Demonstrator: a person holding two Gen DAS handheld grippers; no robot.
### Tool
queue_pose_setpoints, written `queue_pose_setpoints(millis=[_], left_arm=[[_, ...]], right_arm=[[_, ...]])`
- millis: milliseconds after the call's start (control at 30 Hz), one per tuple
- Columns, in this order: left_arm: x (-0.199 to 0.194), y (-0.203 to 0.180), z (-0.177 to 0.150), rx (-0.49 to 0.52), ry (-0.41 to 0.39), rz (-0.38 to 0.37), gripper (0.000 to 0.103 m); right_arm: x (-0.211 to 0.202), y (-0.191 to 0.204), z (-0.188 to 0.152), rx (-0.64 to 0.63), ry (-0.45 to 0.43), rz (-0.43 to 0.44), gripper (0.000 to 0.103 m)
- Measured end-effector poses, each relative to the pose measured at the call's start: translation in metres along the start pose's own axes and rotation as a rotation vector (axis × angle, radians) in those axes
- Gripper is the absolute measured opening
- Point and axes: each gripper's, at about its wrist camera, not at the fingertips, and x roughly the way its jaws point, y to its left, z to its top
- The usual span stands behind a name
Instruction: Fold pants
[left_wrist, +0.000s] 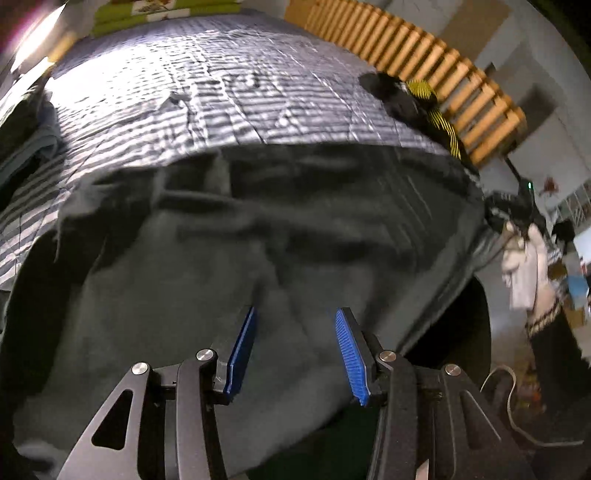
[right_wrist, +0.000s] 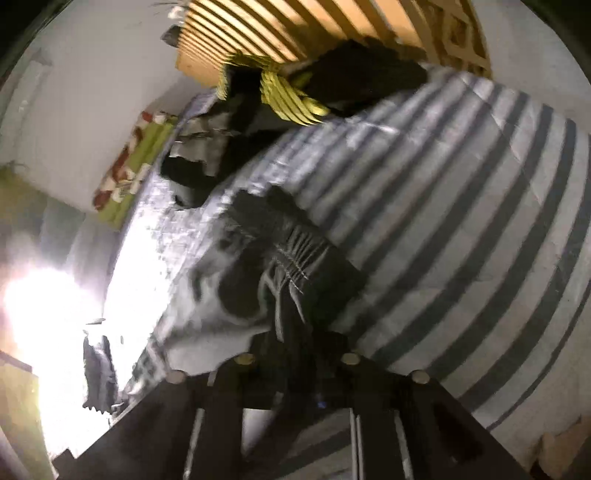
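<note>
Dark grey pants (left_wrist: 229, 258) lie spread and wrinkled over a grey striped bedspread (left_wrist: 184, 92). My left gripper (left_wrist: 295, 336) hovers just over them, its blue pads (left_wrist: 242, 354) apart with nothing pinched between them. In the blurred right wrist view, a bunched dark part of the pants (right_wrist: 288, 258) with light stitching runs down into my right gripper (right_wrist: 295, 343). Dark cloth and shadow hide its fingertips, so I cannot make out whether the pads press on the cloth.
A wooden slatted frame (left_wrist: 424, 62) borders the bed, with a black and yellow garment (left_wrist: 406, 96) heaped against it. Green patterned pillows (left_wrist: 166, 11) lie at the far end. More clothes are piled at the left edge (left_wrist: 22, 129). Strong glare whitens the bedspread (right_wrist: 461, 221) on the left.
</note>
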Motion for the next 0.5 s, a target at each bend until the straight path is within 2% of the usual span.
queue_pose_setpoints(millis=[133, 200, 233, 267, 300, 500], left_arm=[[0.001, -0.004, -0.004, -0.004, 0.005, 0.015, 0.048], [0.003, 0.005, -0.001, -0.024, -0.002, 0.025, 0.048], [-0.001, 0.010, -0.001, -0.043, -0.010, 0.026, 0.048], [-0.004, 0.016, -0.001, -0.063, -0.020, 0.022, 0.048], [-0.011, 0.021, -0.003, -0.084, -0.035, 0.019, 0.048], [-0.065, 0.071, -0.022, -0.234, -0.158, 0.058, 0.048]], right_arm=[[0.003, 0.000, 0.004, 0.011, -0.018, 0.031, 0.025], [0.006, 0.004, 0.005, 0.010, -0.027, 0.028, 0.025], [0.009, 0.010, 0.006, -0.008, -0.020, 0.021, 0.012], [0.011, 0.016, 0.006, -0.027, -0.015, 0.005, 0.006], [0.012, 0.020, 0.006, -0.036, -0.009, -0.008, 0.006], [-0.019, 0.071, 0.001, -0.175, -0.128, -0.069, 0.004]])
